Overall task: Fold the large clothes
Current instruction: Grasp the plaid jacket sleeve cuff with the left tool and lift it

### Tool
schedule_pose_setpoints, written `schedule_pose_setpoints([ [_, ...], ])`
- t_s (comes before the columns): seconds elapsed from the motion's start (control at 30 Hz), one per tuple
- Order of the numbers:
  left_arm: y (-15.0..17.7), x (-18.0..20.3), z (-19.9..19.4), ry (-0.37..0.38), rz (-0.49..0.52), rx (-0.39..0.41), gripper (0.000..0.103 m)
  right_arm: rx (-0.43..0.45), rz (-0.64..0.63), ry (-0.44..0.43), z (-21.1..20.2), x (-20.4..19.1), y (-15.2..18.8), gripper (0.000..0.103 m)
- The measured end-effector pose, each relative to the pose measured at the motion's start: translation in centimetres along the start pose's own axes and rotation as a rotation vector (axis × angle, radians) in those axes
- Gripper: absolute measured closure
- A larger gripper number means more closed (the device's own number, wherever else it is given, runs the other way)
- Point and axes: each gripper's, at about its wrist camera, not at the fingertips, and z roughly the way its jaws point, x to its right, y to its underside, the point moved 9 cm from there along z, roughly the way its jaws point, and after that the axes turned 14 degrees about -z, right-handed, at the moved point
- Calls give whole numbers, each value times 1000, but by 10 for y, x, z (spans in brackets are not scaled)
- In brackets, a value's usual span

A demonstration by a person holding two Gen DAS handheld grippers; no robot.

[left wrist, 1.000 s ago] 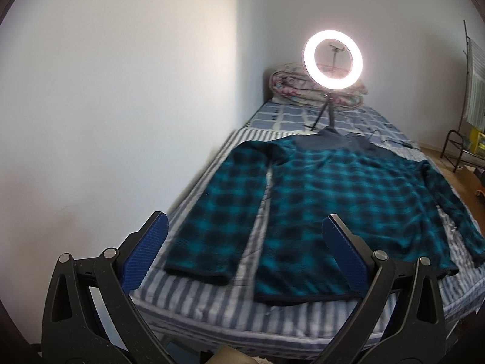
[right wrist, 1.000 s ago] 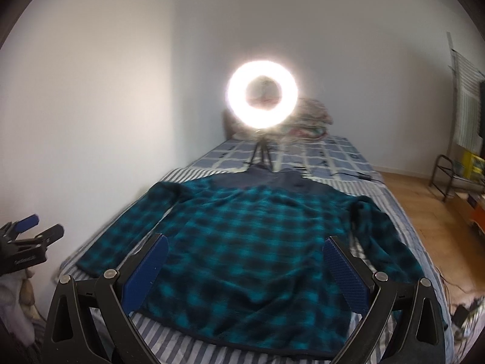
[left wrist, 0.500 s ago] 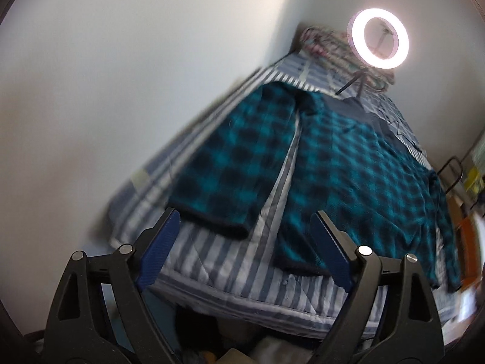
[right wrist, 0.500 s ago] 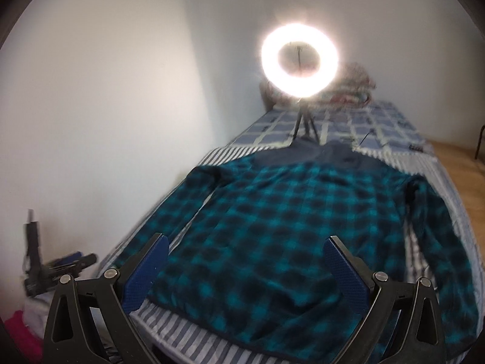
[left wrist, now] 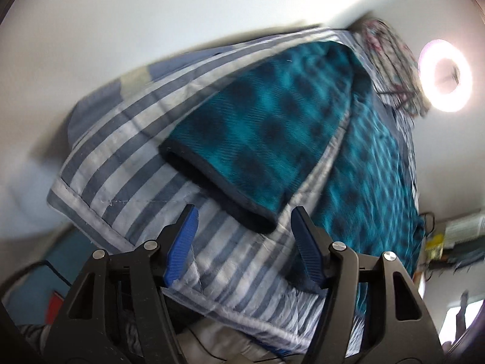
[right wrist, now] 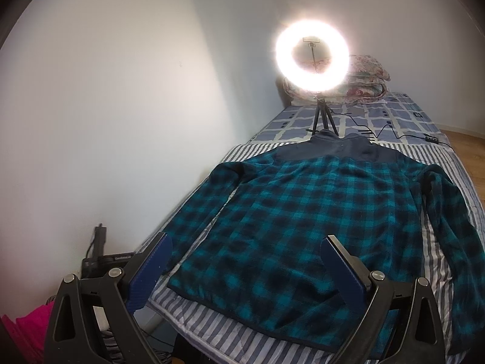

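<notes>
Teal plaid shirt (right wrist: 306,227) lies flat, back up, on the striped bedsheet (right wrist: 242,330), sleeves spread to both sides. Left gripper (left wrist: 242,236) is low at the bed's corner, fingers apart, just short of the sleeve cuff (left wrist: 224,194). Right gripper (right wrist: 245,261) hovers above the hem, fingers apart, holding nothing. Ring light (right wrist: 312,51) stands beyond the collar.

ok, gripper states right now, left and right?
Left gripper: open, empty, near the teal plaid fleece jacket's sleeve cuff.
Right gripper: open, empty.
</notes>
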Motion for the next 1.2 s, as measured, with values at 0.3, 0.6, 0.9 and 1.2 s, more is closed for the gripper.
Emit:
schedule_pose_setpoints([
  [0.3,-23,0,24,-17,-59,32,38,-3,-75,9,1,-17,2,3],
  [0.6,-38,17,36,-107,41,128,77,-23,-96,-26,9,-26,5,3],
  [0.9,-20,82,6,-61,323,254,100,-77,-61,-45,24,-21,12,3],
  [1.2,14,131,-16,-14,545,298,100,-207,-27,-46,95,6,4,23],
])
